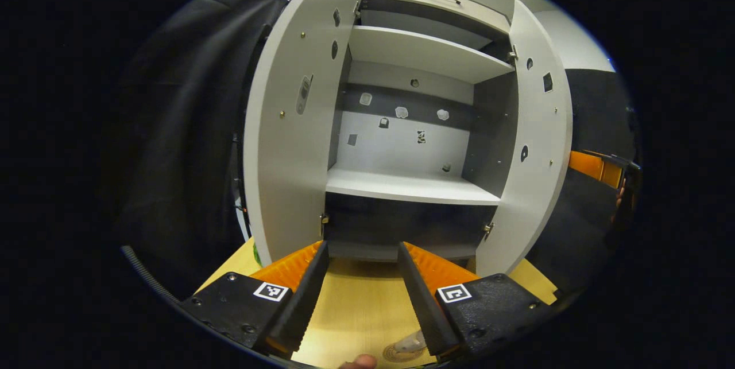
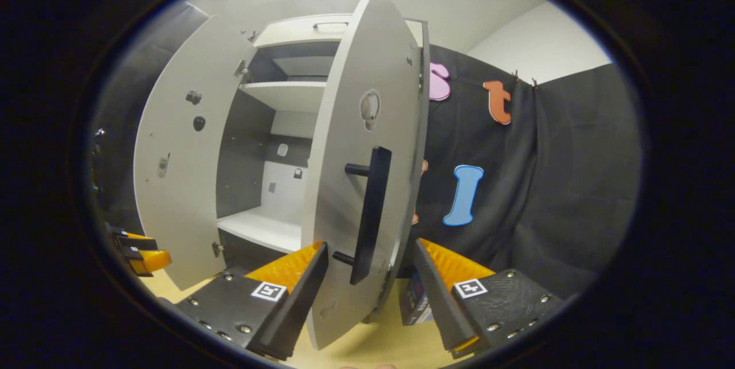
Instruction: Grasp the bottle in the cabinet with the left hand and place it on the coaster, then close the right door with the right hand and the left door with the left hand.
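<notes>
Cabinet (image 1: 402, 185) shelves look bare; bottle (image 1: 410, 341) appears to stand already on the coaster (image 1: 402, 352) on the table (image 1: 356, 306), low betw. the left gripper's (image 1: 363, 294) jaws, near the right-hand one, mostly cut off by the view edge. So step in hand is prob. closing the right door (image 2: 356, 185).

Right gripper (image 2: 370, 294): jaws spread wide, gripping nothing. Door edge sits betw. them; its dark bar handle (image 2: 370, 214) is just ahead and above, closer to the left jaw. Doing it well: no need to clamp — lay one jaw flat on the outer face near the handle side, far from the hinge, and push along the door's arc w/ steady pressure till it seats. Keep clear of the small box (image 2: 414, 300) beside the right jaw.

Left gripper: jaws also wide open, empty, pointing at the cabinet's lower front, w/ the left door (image 1: 287, 145) ahead and left of them. Should stay back out of the right door's swing. The other gripper shows far right in the left gripper view.
</notes>
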A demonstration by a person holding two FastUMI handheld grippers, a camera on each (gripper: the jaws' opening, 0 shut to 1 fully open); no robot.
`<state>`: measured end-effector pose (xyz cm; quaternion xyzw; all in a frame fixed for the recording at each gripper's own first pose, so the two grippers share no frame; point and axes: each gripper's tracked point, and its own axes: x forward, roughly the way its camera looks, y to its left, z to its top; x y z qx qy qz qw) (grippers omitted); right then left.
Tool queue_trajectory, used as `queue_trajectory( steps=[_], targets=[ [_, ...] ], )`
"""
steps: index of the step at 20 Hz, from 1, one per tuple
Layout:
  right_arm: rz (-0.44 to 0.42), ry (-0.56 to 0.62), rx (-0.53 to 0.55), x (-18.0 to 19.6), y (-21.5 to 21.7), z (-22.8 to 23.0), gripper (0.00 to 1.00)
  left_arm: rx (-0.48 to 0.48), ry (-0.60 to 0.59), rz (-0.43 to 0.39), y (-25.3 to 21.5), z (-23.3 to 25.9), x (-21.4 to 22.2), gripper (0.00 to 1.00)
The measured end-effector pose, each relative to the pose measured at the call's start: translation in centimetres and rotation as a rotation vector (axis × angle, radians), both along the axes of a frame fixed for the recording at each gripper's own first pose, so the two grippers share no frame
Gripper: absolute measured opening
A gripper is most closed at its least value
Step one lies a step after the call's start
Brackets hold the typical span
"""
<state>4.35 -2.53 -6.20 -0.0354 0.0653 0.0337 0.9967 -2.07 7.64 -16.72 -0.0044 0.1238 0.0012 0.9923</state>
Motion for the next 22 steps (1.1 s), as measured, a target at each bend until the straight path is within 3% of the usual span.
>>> queue_trajectory(
  steps=[1,7,15,22],
  targets=[
    [0.007,0.001,0.004,0.2,0.3,0.0,0.88,0.007,-0.001,0.01,0.4,0.1,-0.2,0.8],
    [0.044,0.016,0.062,1.0,2.3,-0.5,0.91,0.023,0.013,0.07,2.7,-0.1,-1.6,0.79],
    [0.153,0.04,0.1,1.3,6.8,-1.1,0.91,0.03,0.025,0.138,5.2,-0.3,-2.4,0.79],
    [0.168,0.052,0.114,2.0,7.6,-1.4,0.91,0.04,0.029,0.167,6.0,-0.4,-2.3,0.8]
  ],
)
